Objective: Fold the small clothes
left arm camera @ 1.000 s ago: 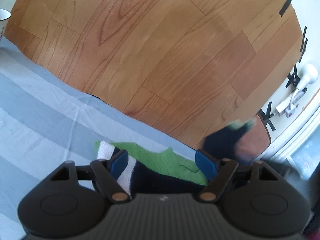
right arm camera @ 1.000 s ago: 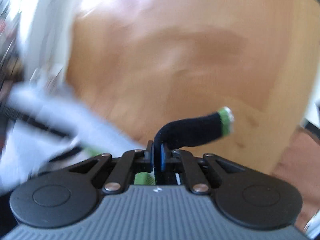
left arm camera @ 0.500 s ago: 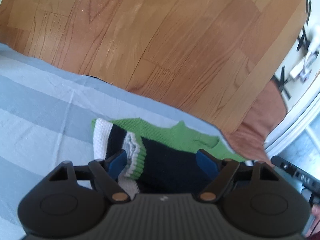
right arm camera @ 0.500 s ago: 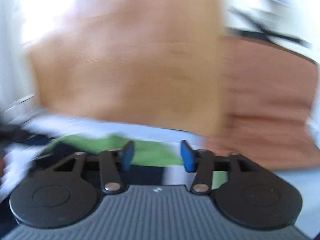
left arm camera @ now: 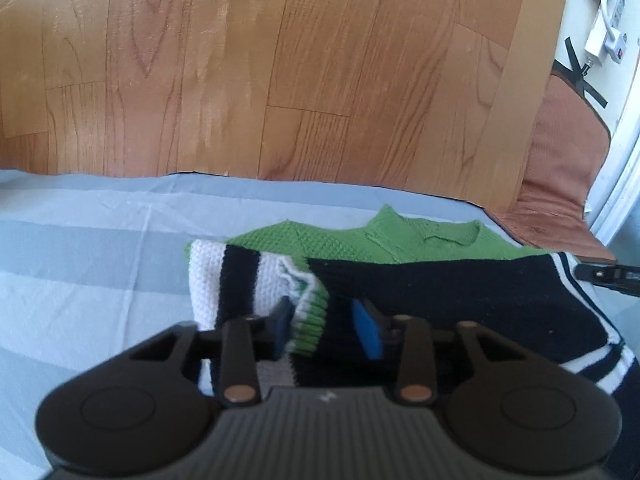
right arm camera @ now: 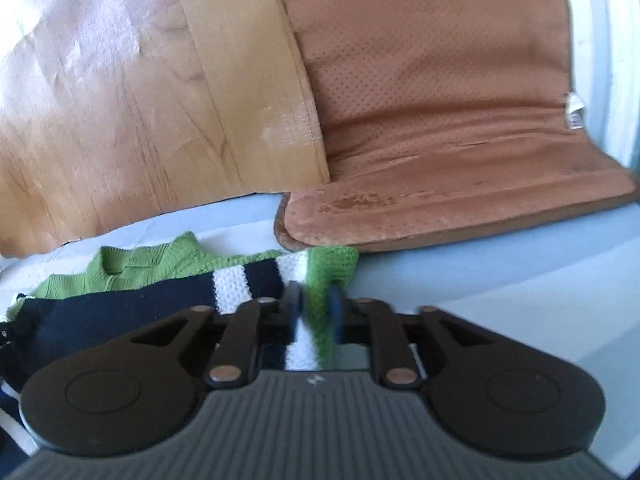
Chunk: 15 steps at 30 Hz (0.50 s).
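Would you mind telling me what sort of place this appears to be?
Probably a room at home: a wood-pattern floor, a striped blue sheet spread over it under a small knitted sweater, and a brown cushion.

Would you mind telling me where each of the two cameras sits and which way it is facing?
Left wrist: rides on the left gripper, looking along its open fingers across the sweater on the striped sheet toward the wood floor; only the gripper shows.
Right wrist: rides on the right gripper, looking past the sweater sleeve between its nearly closed fingers toward the brown mat; only the gripper shows.
Shared: the sweater, sheet, floor and mat, seen from opposite ends of the garment.
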### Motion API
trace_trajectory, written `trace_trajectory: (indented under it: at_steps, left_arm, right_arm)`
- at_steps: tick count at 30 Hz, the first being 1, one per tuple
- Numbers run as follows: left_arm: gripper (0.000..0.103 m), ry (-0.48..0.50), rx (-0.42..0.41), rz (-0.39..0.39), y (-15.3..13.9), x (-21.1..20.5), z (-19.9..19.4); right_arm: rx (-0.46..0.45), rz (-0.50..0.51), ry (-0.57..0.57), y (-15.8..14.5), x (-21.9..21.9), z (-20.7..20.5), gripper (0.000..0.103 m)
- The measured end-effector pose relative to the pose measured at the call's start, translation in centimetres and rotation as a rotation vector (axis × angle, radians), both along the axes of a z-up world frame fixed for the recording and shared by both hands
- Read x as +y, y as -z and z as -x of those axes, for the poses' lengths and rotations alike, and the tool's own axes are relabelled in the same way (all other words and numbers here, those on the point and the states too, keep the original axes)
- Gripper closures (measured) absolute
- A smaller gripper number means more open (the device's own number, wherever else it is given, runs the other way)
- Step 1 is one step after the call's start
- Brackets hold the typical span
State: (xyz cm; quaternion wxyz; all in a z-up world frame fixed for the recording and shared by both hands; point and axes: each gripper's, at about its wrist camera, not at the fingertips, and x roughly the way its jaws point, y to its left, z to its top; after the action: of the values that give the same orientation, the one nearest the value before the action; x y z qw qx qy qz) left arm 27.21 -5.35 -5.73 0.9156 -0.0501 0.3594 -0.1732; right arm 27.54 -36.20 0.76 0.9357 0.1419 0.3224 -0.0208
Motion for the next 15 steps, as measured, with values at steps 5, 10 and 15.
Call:
trace_trajectory:
  at_steps: [5,10,15]
  left_arm:
    - [0.058,-0.032,-0.001,0.093,-3.1,2.3,2.9]
    - [0.055,0.033,0.024,0.135,-3.9,6.2,12.1]
    - [0.055,0.079,0.105,0.161,-3.2,9.7,21.9]
  right_arm:
    - [-0.035,-0.054,-0.044,-2.4,-0.5,8.4,0.068]
    - [-0.017,-0.066,-0.149,-2.1,0.5,18.0,0.065]
    - [-0.062,-0.1,-0.22,-1.2,2.4,25.2,0.064]
